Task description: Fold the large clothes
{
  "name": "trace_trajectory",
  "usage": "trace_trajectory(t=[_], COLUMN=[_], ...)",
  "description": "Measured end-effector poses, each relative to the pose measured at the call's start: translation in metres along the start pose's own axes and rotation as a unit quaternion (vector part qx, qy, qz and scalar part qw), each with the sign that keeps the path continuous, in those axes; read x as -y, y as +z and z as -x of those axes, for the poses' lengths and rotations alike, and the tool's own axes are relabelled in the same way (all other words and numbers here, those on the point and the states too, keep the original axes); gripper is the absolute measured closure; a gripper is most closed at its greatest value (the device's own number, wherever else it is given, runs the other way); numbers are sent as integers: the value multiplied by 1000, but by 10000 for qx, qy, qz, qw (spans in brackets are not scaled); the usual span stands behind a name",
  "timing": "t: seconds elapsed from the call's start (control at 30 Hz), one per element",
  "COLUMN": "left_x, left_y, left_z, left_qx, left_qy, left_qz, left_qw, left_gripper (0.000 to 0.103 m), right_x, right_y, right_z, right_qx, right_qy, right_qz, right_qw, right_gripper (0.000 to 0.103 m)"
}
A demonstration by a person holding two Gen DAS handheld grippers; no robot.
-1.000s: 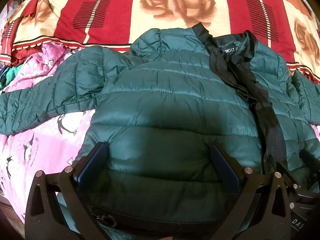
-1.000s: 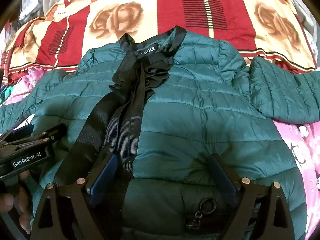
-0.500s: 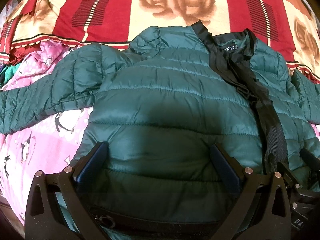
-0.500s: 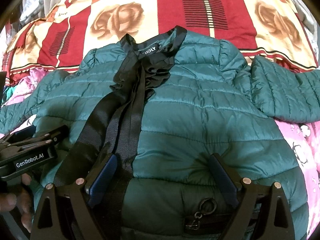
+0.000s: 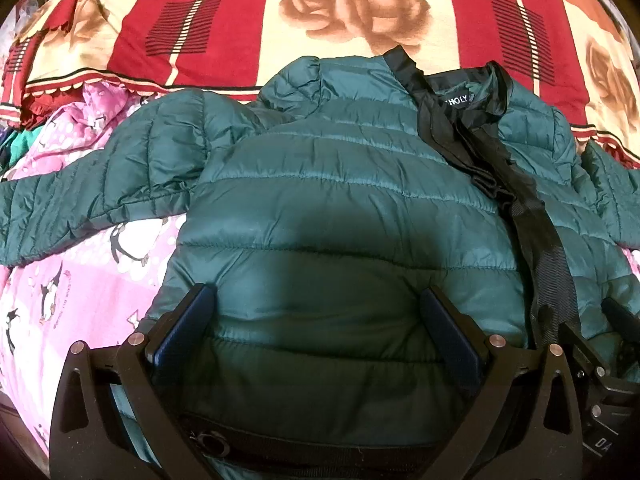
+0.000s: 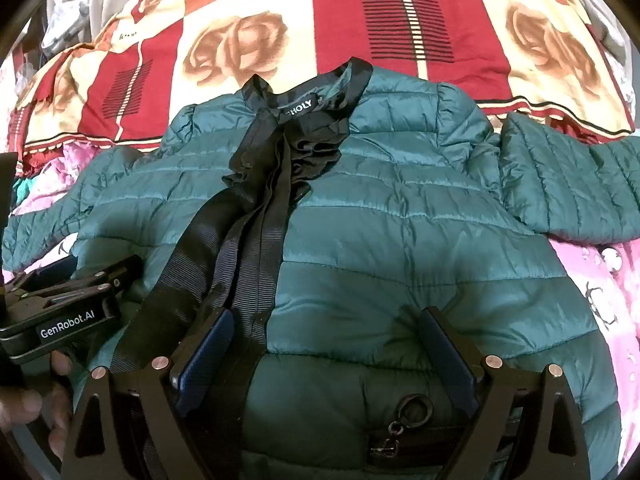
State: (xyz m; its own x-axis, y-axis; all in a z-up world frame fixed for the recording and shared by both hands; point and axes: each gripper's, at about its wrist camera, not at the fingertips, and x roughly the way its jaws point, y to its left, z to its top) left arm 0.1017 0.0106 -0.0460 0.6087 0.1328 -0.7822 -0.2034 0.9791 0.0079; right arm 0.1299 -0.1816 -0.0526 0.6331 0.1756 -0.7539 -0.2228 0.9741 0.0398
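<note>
Rose blanket (image 5: 248,20), green jacket (image 5: 340,208) beneath both parted jaws

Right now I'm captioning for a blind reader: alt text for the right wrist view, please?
A green quilted jacket with black ribbon trim lies front-up with sleeves spread on a red and cream rose blanket. The open right gripper hovers over its hem, the left gripper beside it.

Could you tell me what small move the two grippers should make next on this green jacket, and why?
Probably close both on the hem. The left gripper and right gripper sit open over the lower edge of the jacket, which lies flat, front up, sleeves spread, unfolded.
</note>
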Motion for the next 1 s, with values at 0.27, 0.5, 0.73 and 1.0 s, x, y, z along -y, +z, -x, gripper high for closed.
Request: trace_trajectory(t=[0.27,0.5,0.73,1.0], left_x=[1,-3,-44,-82], left_y=[0,2,3,-18], left_z=[1,10,68,79], left_qx=[14,136,867,562], left_qy=[2,-65,38,148], left_qz=[-3,61,346,711], left_qw=[10000,9999,9956,9958], left_gripper=[0,0,0,0], right_x=[-2,1,12,46], right_y=[0,0,-6,-18], right_z=[0,28,106,111], right_qx=[8,469,1367,1163], right_qy=[-43,-141,-544,-323], right_qz=[32,-5,863,35], right_qw=[10000,9988,9854,9927], right_gripper=[11,16,16,16])
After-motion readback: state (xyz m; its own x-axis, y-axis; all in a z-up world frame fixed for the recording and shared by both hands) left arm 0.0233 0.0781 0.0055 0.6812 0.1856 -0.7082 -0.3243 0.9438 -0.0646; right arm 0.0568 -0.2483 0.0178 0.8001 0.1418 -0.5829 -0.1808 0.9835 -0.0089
